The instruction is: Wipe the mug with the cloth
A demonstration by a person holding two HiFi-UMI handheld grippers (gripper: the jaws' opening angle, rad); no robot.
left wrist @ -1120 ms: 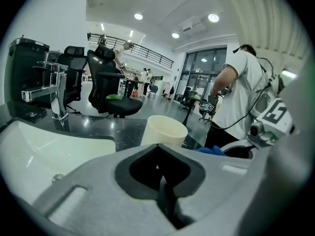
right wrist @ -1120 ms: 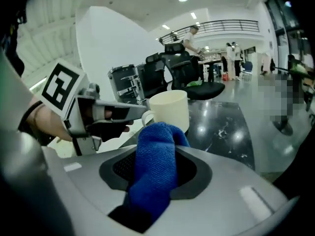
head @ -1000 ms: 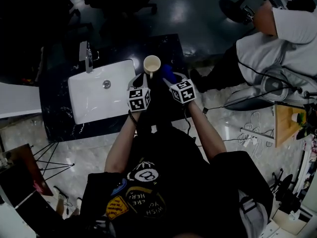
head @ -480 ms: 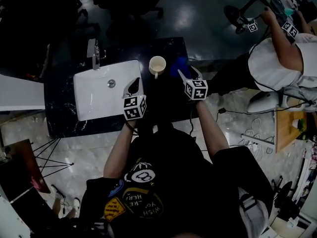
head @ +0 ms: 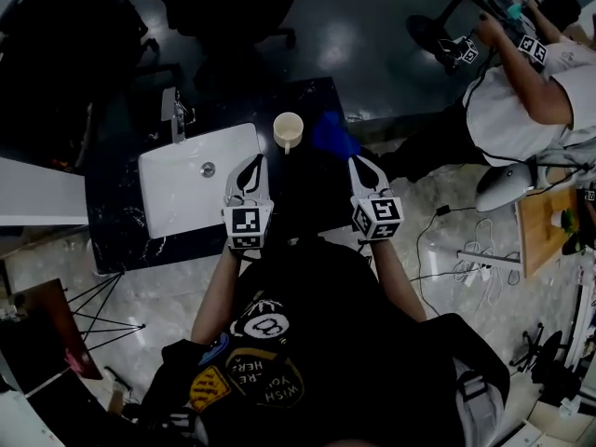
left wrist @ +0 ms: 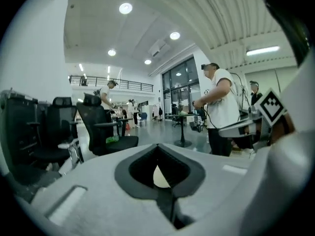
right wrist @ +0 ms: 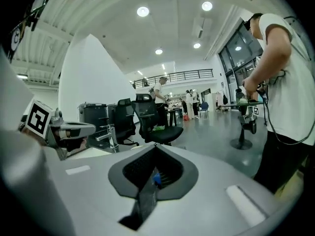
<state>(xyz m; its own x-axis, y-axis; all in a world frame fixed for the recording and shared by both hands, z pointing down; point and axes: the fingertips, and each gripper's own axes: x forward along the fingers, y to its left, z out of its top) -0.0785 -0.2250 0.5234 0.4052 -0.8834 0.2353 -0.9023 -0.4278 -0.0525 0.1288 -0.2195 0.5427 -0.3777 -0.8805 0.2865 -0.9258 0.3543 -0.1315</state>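
Note:
A cream mug [head: 288,130] stands on the black counter [head: 312,198], just right of the sink. A crumpled blue cloth [head: 333,136] lies beside it on the right, touching neither gripper. My left gripper [head: 250,163] hovers below and left of the mug with its jaws together and nothing in them. My right gripper [head: 361,164] sits below and right of the cloth, jaws shut and empty. In the left gripper view only a cream sliver of the mug [left wrist: 158,177] shows past the shut jaws. In the right gripper view a blue speck of cloth [right wrist: 156,179] shows the same way.
A white sink [head: 182,194] with a faucet [head: 174,110] fills the counter's left half. A person in a white shirt [head: 521,101] works at the right with another pair of grippers. Cables [head: 475,250] lie on the floor there, and an office chair [head: 233,12] stands beyond the counter.
Both grippers have drawn back toward my body, away from the mug and cloth. The right gripper was at the cloth and now stands apart from it.

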